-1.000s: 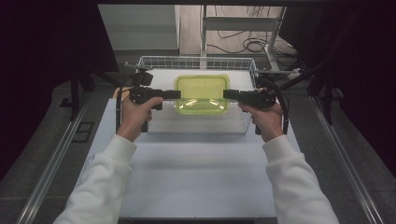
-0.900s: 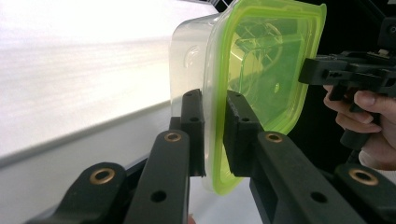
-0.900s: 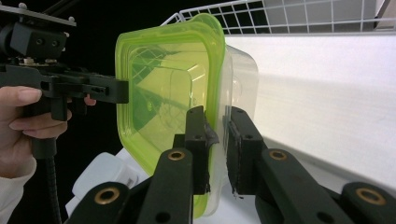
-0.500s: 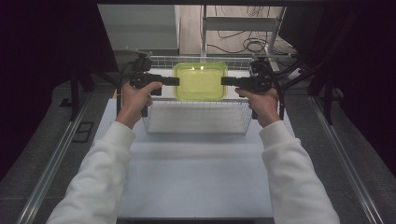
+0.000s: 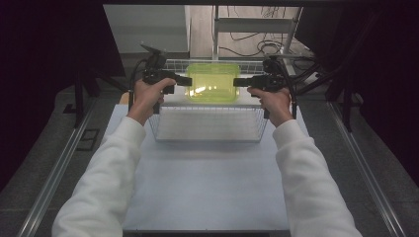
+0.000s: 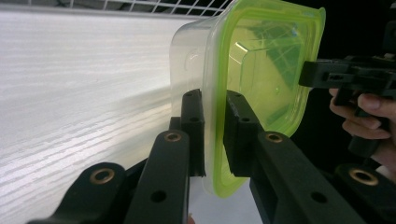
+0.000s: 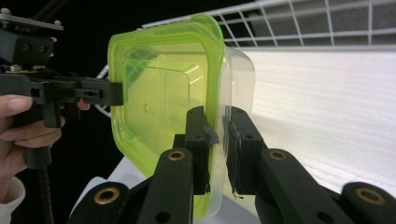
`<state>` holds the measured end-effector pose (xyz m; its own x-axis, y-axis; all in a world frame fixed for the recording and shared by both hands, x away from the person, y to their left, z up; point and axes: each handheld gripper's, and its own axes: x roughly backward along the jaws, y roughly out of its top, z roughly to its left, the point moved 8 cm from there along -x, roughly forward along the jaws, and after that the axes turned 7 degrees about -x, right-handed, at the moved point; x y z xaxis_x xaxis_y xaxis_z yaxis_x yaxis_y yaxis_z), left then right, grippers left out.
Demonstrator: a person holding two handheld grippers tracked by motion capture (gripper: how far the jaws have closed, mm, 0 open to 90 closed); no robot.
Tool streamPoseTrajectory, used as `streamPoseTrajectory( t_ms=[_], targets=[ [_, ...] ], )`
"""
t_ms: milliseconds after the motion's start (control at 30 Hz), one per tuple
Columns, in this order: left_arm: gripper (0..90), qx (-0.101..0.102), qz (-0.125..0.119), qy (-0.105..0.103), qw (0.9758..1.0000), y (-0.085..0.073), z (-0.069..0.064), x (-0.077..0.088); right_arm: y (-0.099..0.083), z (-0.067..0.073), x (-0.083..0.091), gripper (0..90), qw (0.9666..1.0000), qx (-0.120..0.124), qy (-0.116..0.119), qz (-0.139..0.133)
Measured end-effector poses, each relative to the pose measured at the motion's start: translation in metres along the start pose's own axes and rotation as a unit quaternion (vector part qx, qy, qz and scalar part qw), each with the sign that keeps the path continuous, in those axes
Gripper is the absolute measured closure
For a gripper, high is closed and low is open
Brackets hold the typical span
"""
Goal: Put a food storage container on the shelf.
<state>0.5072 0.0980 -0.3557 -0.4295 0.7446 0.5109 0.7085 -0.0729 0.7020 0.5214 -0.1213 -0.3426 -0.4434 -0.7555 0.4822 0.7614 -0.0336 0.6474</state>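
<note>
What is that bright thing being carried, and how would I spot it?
Look at the wire basket on the white table. Above its far edge, two black grippers pinch a clear tub with a lime-green lid from opposite sides. It is the only coloured item.

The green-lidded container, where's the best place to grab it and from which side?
Grip the container by its lid rim, one gripper at each short end, coming in level from the sides. The rim juts out as a thin flange that narrow jaws can pinch, as the left gripper and right gripper do now; the clear body looks too wide.
</note>
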Motion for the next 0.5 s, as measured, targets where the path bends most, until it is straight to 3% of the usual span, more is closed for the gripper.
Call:
streamPoseTrajectory(
  t_ms=[133,500],
  targets=[
    [79.9,0.001,0.0,0.002,1.0,0.004,0.003,-0.001,0.003,-0.006,-0.006,79.2,0.9999,-0.017,0.003,0.001],
    [78.0,0.045,0.026,-0.012,0.9986,0.014,0.015,-0.009,0.014,-0.012,-0.016,77.5,0.9973,-0.067,-0.025,0.019]
  ],
)
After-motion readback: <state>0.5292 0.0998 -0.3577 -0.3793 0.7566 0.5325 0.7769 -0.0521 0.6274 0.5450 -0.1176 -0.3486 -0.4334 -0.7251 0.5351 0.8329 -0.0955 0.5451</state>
